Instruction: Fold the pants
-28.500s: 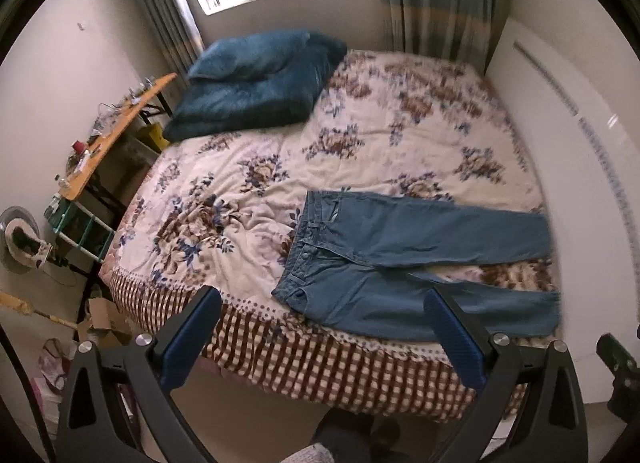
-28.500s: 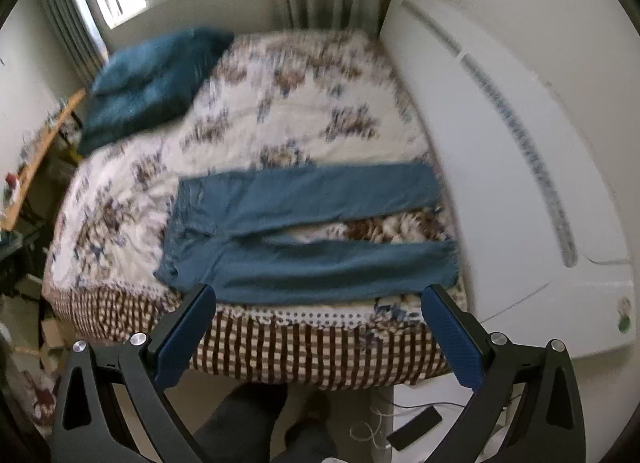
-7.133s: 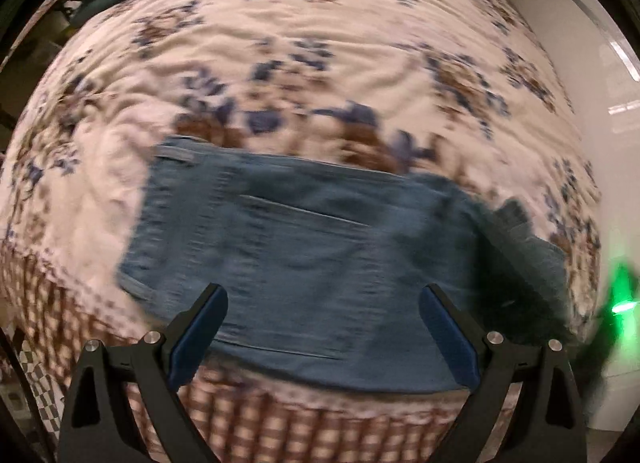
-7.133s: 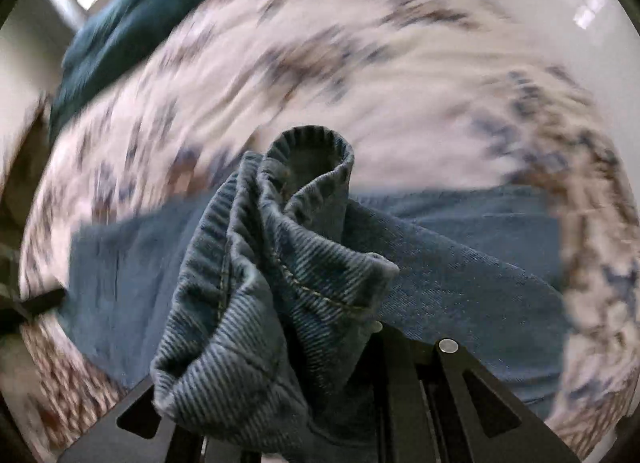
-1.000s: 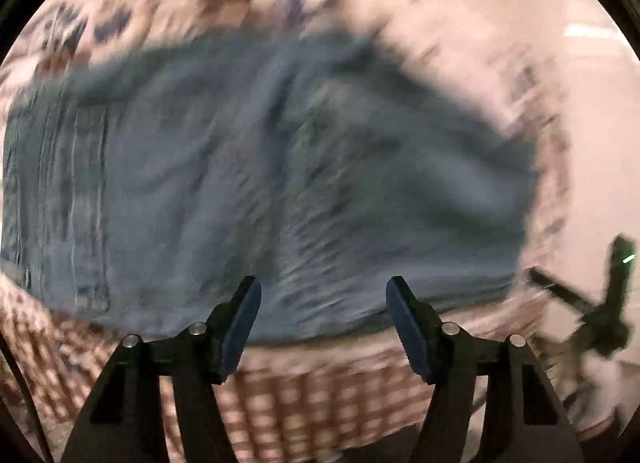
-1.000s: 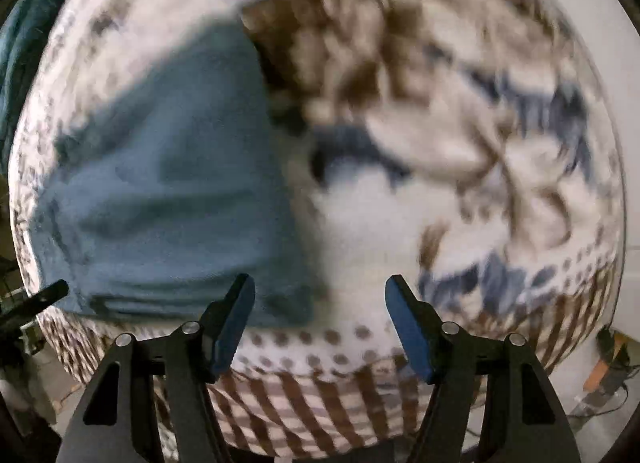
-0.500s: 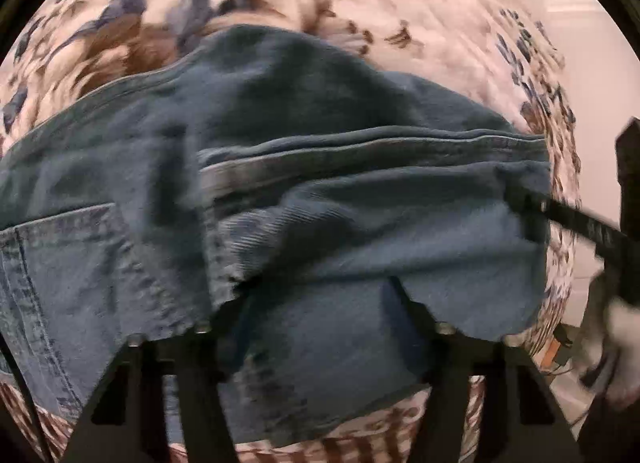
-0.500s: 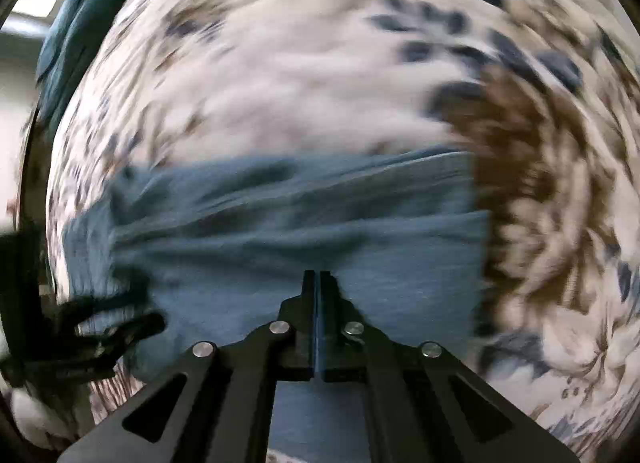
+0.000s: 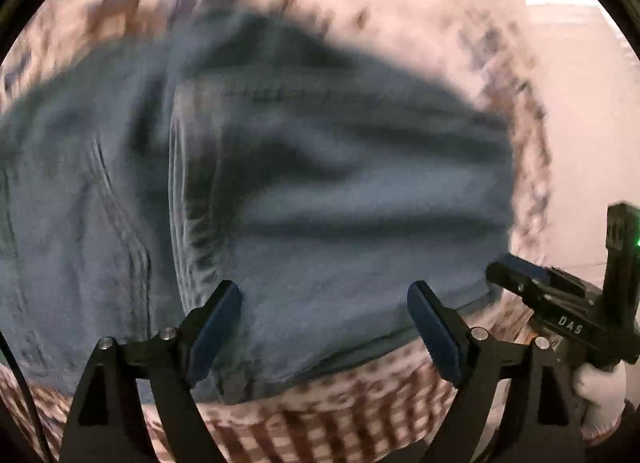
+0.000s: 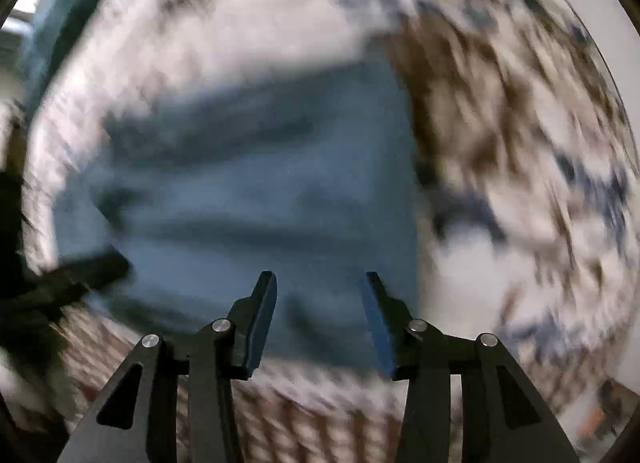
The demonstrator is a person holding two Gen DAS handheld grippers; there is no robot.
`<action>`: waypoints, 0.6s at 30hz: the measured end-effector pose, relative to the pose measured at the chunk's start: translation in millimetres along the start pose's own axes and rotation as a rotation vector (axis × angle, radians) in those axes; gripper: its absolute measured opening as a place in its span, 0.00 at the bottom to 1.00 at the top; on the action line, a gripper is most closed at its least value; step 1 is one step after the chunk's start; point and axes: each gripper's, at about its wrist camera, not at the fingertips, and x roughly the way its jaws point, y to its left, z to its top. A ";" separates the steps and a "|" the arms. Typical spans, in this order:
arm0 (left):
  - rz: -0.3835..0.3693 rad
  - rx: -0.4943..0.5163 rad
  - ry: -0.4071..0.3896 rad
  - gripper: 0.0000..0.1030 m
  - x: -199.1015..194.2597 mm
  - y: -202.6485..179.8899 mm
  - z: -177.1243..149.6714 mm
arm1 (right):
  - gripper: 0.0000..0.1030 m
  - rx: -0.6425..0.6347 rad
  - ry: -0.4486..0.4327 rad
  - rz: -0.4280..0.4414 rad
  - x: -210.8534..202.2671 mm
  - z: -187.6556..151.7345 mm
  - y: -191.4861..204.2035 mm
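The blue denim pants (image 9: 280,191) lie folded into a thick stack on the flowered bedspread (image 9: 400,3), near the bed's front edge. They also show in the right wrist view (image 10: 256,191), blurred by motion. My left gripper (image 9: 324,295) is open and empty, just above the stack's near edge. My right gripper (image 10: 320,283) is open and empty over the stack's right part. The right gripper also shows in the left wrist view (image 9: 560,295), at the stack's right end, held by a white-gloved hand.
The bedspread's checked brown border (image 9: 320,423) hangs over the front edge of the bed. A white headboard panel (image 9: 592,103) stands at the right. A dark blue pillow (image 10: 48,23) lies at the far left of the bed.
Both grippers were shut on the denim half a second ago. Both have let go, opened and drawn back toward the bed's edge. The fold now lies on the stack.
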 end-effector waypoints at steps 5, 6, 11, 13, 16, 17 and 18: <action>0.032 0.056 0.016 0.83 -1.4 -4.5 -10.6 | 0.46 0.077 0.040 0.065 2.9 -19.3 -18.7; 0.028 0.047 0.022 0.83 -1.7 -7.1 -9.4 | 0.46 0.092 0.024 0.056 -6.3 -18.0 -20.9; -0.041 -0.003 -0.042 0.83 -30.6 -12.4 10.4 | 0.46 0.194 -0.126 0.165 -42.1 1.6 -34.5; -0.089 0.054 -0.053 0.83 -37.4 -36.7 38.7 | 0.46 0.221 -0.142 0.179 -44.0 11.7 -41.8; -0.120 0.224 0.008 0.83 -35.1 -85.2 80.1 | 0.46 0.297 -0.167 0.217 -39.5 18.7 -58.1; -0.130 0.310 0.022 0.83 -31.9 -110.0 94.2 | 0.46 0.325 -0.171 0.220 -42.0 16.7 -70.2; -0.137 0.385 0.045 0.83 -26.2 -132.1 104.3 | 0.46 0.361 -0.177 0.225 -40.5 12.8 -77.8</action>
